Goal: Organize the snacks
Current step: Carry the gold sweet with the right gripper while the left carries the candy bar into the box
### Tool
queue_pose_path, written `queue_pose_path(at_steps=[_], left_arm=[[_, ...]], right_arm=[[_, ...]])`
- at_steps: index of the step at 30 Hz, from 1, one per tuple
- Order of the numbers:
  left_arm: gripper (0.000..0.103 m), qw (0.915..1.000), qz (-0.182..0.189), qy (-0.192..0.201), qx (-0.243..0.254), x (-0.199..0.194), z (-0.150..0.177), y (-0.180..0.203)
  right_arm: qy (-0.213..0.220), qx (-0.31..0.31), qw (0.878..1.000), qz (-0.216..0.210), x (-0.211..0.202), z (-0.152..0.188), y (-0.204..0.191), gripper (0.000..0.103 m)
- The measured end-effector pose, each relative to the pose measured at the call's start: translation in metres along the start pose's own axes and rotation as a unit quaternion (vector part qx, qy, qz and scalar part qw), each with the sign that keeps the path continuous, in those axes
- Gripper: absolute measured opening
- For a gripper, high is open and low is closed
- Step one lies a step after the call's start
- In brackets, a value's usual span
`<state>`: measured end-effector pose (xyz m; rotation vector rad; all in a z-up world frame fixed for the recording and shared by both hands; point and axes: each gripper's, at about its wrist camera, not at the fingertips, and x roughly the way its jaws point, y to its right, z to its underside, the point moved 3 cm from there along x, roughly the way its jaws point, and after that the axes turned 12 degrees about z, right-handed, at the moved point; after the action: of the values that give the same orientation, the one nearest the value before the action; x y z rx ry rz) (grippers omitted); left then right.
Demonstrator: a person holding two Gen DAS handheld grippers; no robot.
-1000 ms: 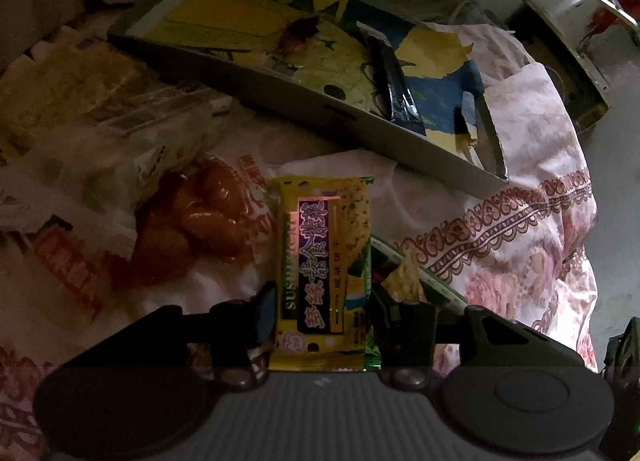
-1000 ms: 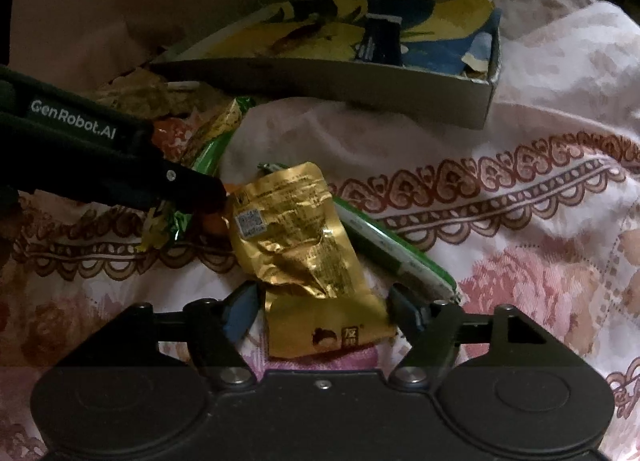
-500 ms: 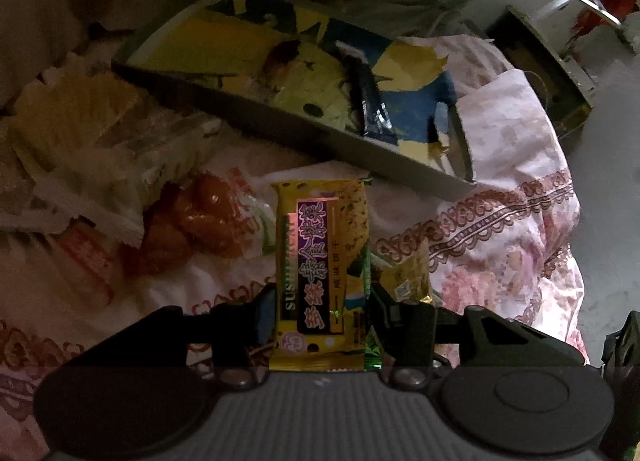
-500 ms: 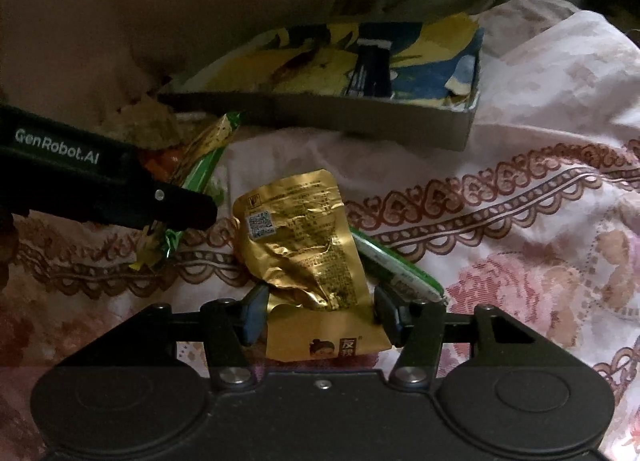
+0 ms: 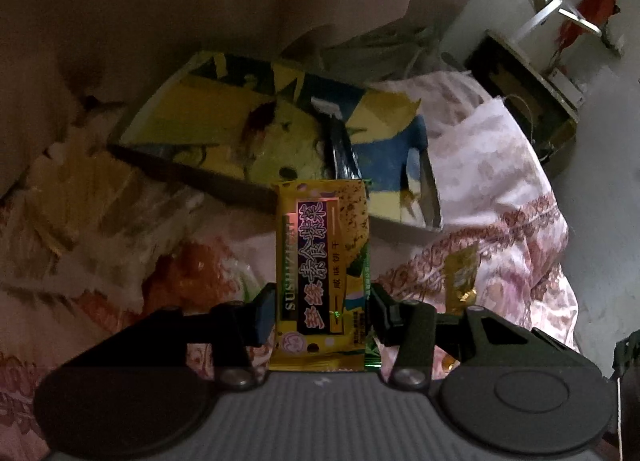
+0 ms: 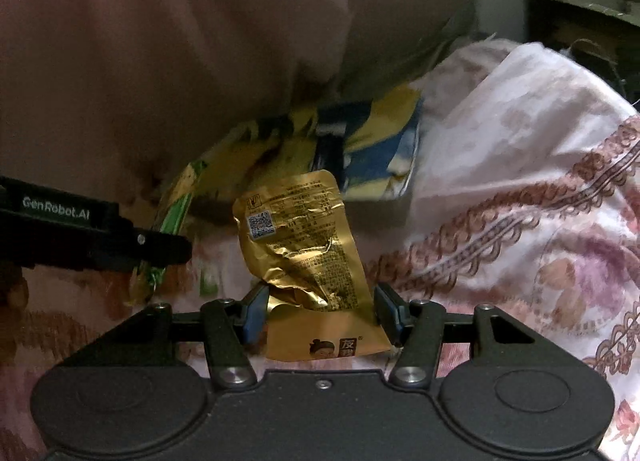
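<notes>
Left wrist view: a pink flowered bedspread (image 5: 500, 181) covers the surface, with a shallow yellow-and-blue box (image 5: 224, 133) lying on it. The left gripper (image 5: 322, 301) has its pads pressed on both long edges of a yellow biscuit packet (image 5: 322, 261), held clear of the bedspread in front of the box.

Right wrist view: the same bedspread fills the right side. The right gripper (image 6: 320, 305) clamps a crumpled gold pouch (image 6: 304, 245), fingers partly closed, above the cloth.

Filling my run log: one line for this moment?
left gripper: holds yellow cracker pack | right gripper: holds gold pouch | box: ahead
</notes>
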<state>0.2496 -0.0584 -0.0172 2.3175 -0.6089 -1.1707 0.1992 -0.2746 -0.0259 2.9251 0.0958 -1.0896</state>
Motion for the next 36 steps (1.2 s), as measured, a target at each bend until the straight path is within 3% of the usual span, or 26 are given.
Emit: queue_pose_path(at_steps=[11,17,23,36], left_arm=[[0.052,0.999,-0.014,0.011,0.04,0.016,-0.032,0.011],[0.052,0.9987,-0.006,0.014,0.049,0.028,-0.048,0.011],[0.052,0.9977,-0.011,0.019,0.064,0.041,-0.068,0.006],[0.052,0.9976,-0.027,0.028,0.058,0.089,-0.106,-0.014]], right_arm=[[0.075,0.039,0.996,0.017,0.001,-0.018,0.016,0.058],[0.096,0.042,0.994,0.028,0.007,-0.022,0.015,0.058],[0.129,0.037,0.99,0.033,0.018,-0.049,0.008,0.058],[0.134,0.066,0.988,0.031,0.066,-0.097,-0.001,0.058]])
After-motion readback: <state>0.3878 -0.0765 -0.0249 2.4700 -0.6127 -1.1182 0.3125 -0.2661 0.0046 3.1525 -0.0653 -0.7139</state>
